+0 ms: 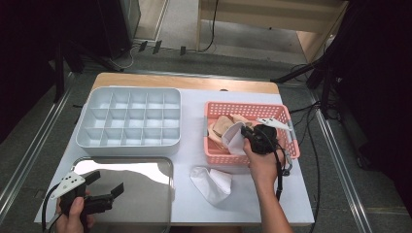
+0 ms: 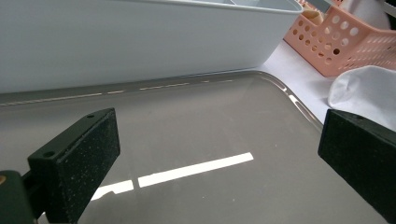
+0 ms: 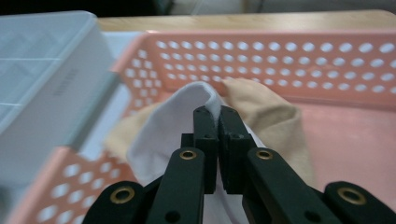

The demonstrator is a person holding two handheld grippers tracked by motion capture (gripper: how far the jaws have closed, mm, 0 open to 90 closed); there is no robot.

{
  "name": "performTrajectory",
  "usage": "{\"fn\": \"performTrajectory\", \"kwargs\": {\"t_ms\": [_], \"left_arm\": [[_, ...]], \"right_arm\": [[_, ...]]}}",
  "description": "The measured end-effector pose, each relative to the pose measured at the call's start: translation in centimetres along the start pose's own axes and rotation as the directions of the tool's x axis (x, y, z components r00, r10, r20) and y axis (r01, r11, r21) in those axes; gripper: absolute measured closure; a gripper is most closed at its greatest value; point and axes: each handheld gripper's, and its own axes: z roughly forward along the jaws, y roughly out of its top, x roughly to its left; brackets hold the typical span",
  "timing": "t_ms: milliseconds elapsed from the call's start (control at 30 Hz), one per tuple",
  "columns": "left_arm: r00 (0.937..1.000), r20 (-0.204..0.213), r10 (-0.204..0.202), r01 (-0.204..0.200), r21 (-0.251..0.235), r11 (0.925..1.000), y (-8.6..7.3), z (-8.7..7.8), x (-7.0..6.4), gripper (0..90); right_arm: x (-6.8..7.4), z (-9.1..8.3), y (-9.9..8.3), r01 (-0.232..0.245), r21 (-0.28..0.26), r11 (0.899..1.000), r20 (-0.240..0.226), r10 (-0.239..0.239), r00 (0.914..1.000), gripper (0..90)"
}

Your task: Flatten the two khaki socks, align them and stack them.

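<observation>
White sock [image 3: 175,128] is clamped in the right gripper [image 3: 218,114] over the pink basket [image 3: 289,56]; next, lift it clear toward the tray [image 1: 160,167], where the left gripper [image 1: 104,187] waits open.

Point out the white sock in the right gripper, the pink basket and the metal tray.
white sock [image 3: 159,130], right gripper view, its fold left of the jaws.
pink basket [image 1: 243,106], high view, its far rim.
metal tray [image 2: 196,126], left gripper view, its bare floor.
</observation>
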Motion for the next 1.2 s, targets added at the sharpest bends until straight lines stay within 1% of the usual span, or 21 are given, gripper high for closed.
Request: {"fn": "performTrajectory", "kwargs": {"t_ms": [100, 233, 300, 367, 433, 467, 500, 533, 600, 700, 733, 767, 800, 833, 867, 900, 967, 1000, 1067, 1133, 1200], "left_arm": [[1.0000, -0.003, -0.005, 0.005, 0.000, 1.0000, 0.0, 0.0, 0.2, 0.0], [1.0000, -0.003, -0.009, 0.009, -0.002, 1.0000, 0.0, 0.0, 0.3, 0.0], [1.0000, -0.001, -0.008, 0.008, -0.001, 1.0000, 0.0, 0.0, 0.3, 0.0], [1.0000, -0.001, -0.008, 0.008, -0.001, 1.0000, 0.0, 0.0, 0.3, 0.0], [1.0000, -0.003, -0.009, 0.009, 0.000, 1.0000, 0.0, -0.1, 0.3, 0.0], [1.0000, -0.003, -0.009, 0.009, 0.000, 1.0000, 0.0, -0.1, 0.3, 0.0], [1.0000, 0.000, -0.008, 0.008, -0.001, 1.0000, 0.0, -0.1, 0.3, 0.0], [1.0000, 0.001, -0.007, 0.007, -0.002, 1.0000, 0.0, -0.1, 0.3, 0.0], [1.0000, -0.002, -0.003, 0.003, -0.001, 1.0000, 0.0, -0.1, 0.2, 0.0], [1.0000, -0.003, -0.004, 0.004, 0.000, 1.0000, 0.0, -0.1, 0.2, 0.0], [1.0000, -0.002, -0.005, 0.005, 0.000, 1.0000, 0.0, -0.1, 0.3, 0.0], [1.0000, -0.002, -0.005, 0.005, 0.000, 1.0000, 0.0, -0.1, 0.3, 0.0], [1.0000, -0.001, -0.006, 0.006, -0.001, 1.0000, 0.0, -0.1, 0.2, 0.0], [1.0000, 0.000, -0.005, 0.005, 0.001, 1.0000, 0.0, 0.0, 0.3, 0.0], [1.0000, 0.000, -0.005, 0.005, 0.001, 1.0000, 0.0, 0.0, 0.3, 0.0], [1.0000, 0.001, -0.004, 0.004, 0.005, 1.0000, 0.0, 0.0, 0.2, 0.0], [1.0000, 0.002, -0.004, 0.004, 0.006, 1.0000, 0.0, 0.1, 0.2, 0.0], [1.0000, 0.000, -0.006, 0.006, 0.004, 1.0000, 0.0, 0.0, 0.3, 0.0], [1.0000, 0.001, -0.007, 0.007, 0.001, 1.0000, 0.0, 0.0, 0.3, 0.0], [1.0000, -0.001, -0.009, 0.009, 0.002, 1.0000, 0.0, -0.1, 0.3, 0.0], [1.0000, -0.001, -0.008, 0.008, 0.003, 1.0000, 0.0, -0.1, 0.4, 0.0]], "right_arm": [[-0.1, 1.5, 0.3, -0.002, 0.024, 1.000, 0.020, 0.001, 0.9998, 86.6], [0.5, 2.8, 0.7, -0.022, 0.060, 0.998, -0.021, 0.023, 0.9995, 76.5], [0.9, 3.1, 0.8, -0.041, 0.075, 0.996, -0.047, 0.044, 0.9979, 66.9], [1.4, 3.4, 0.8, -0.059, 0.081, 0.995, -0.056, 0.063, 0.9964, 52.0], [2.0, 3.8, 0.9, -0.079, 0.127, 0.989, -0.051, 0.086, 0.9949, 38.4], [2.0, 3.8, 0.9, -0.079, 0.127, 0.989, -0.051, 0.086, 0.9949, 38.4], [2.7, 4.3, 1.1, -0.077, 0.191, 0.979, -0.038, 0.086, 0.9956, 26.8], [3.0, 4.6, 1.2, -0.086, 0.219, 0.972, -0.028, 0.094, 0.9951, 22.6], [3.5, 5.1, 1.4, -0.082, 0.240, 0.967, -0.009, 0.087, 0.9962, 14.6], [4.0, 5.9, 1.7, -0.108, 0.282, 0.953, 0.043, 0.100, 0.9941, 6.3], [4.1, 6.1, 1.8, -0.110, 0.298, 0.948, 0.064, 0.095, 0.9934, 5.1], [4.1, 6.1, 1.8, -0.110, 0.298, 0.948, 0.064, 0.095, 0.9934, 5.1], [4.2, 6.8, 2.0, -0.125, 0.342, 0.931, 0.114, 0.090, 0.9893, 5.4], [4.2, 7.0, 2.1, -0.129, 0.360, 0.924, 0.125, 0.089, 0.9882, 5.5], [4.2, 7.0, 2.1, -0.129, 0.360, 0.924, 0.125, 0.089, 0.9882, 5.5], [4.2, 7.8, 2.2, -0.135, 0.394, 0.909, 0.152, 0.080, 0.9851, 6.0], [4.2, 8.0, 2.2, -0.130, 0.406, 0.904, 0.153, 0.072, 0.9856, 5.9], [4.4, 8.6, 2.3, -0.121, 0.433, 0.893, 0.168, 0.052, 0.9845, 5.5], [4.1, 8.8, 2.4, -0.135, 0.448, 0.884, 0.181, 0.059, 0.9817, 11.3], [3.8, 8.8, 2.4, -0.175, 0.459, 0.871, 0.213, 0.083, 0.9735, 16.9], [3.5, 8.8, 2.3, -0.180, 0.471, 0.864, 0.229, 0.078, 0.9703, 24.9]]}}
